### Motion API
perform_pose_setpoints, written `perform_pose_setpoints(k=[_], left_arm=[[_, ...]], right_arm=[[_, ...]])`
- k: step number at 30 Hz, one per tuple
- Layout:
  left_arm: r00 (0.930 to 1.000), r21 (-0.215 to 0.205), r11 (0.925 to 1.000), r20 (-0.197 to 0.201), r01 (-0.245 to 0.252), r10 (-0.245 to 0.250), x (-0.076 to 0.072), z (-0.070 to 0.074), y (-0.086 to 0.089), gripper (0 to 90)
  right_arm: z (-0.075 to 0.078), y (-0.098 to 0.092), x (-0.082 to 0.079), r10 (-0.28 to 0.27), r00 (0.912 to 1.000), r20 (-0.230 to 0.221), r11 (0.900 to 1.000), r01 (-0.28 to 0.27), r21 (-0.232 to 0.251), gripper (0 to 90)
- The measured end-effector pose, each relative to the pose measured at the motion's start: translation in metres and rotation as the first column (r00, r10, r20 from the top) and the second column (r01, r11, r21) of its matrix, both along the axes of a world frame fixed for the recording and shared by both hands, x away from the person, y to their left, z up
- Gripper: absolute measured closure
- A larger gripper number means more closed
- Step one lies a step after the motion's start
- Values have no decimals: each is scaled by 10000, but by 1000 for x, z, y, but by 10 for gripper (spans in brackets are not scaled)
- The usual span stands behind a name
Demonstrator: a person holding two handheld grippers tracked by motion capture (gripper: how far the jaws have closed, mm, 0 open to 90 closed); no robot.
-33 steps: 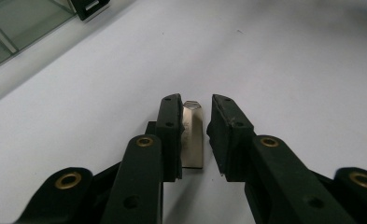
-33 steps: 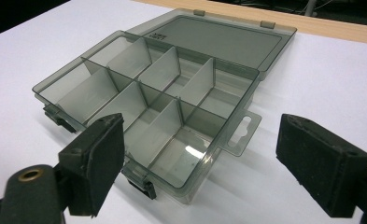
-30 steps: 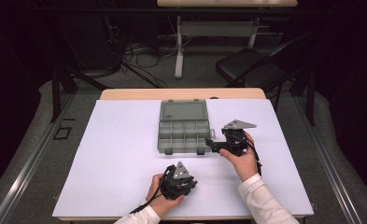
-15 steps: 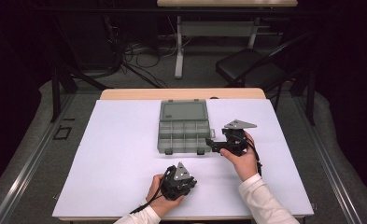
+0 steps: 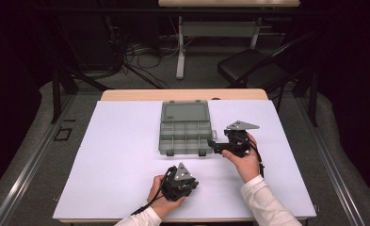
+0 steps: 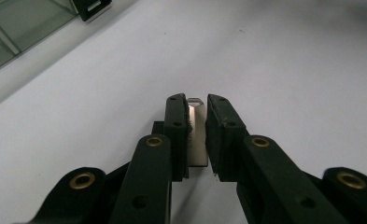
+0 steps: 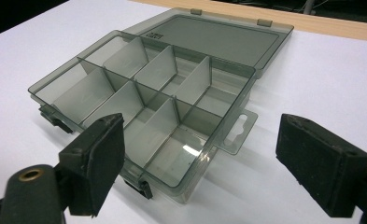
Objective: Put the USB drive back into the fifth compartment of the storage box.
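Gripping a small silver metal piece (image 6: 197, 135) between its narrowed jaws, the left tool (image 5: 180, 180) sits low over the white surface (image 5: 116, 155), near the front edge, held by the left hand (image 5: 160, 200). Those jaws have just been closing on the piece. The right tool (image 5: 216, 147) lies level at the right side of the compartment box (image 5: 185, 133), its jaws spread wide and released, holding nothing. That box stands with its lid (image 7: 218, 37) folded flat behind it; the visible compartments hold nothing.
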State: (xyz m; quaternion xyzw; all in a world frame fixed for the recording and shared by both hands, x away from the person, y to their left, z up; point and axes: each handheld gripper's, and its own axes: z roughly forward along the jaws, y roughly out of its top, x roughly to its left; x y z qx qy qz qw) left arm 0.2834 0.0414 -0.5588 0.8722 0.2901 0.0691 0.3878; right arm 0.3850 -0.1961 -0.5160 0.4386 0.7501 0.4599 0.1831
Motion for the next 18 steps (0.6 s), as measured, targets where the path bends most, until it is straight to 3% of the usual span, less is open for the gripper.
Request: perform_pose_setpoints(k=[10, 18], left_arm=[[9986, -489, 9980, -353, -406, 389, 10, 6, 12, 789], [9962, -746, 9939, -376, -811, 785, 18, 10, 22, 789]], right_arm=[[-1, 0, 0, 0, 10000, -36, 10000, 0, -19, 155], [-1, 1, 0, 8, 10000, -51, 10000, -8, -46, 154]])
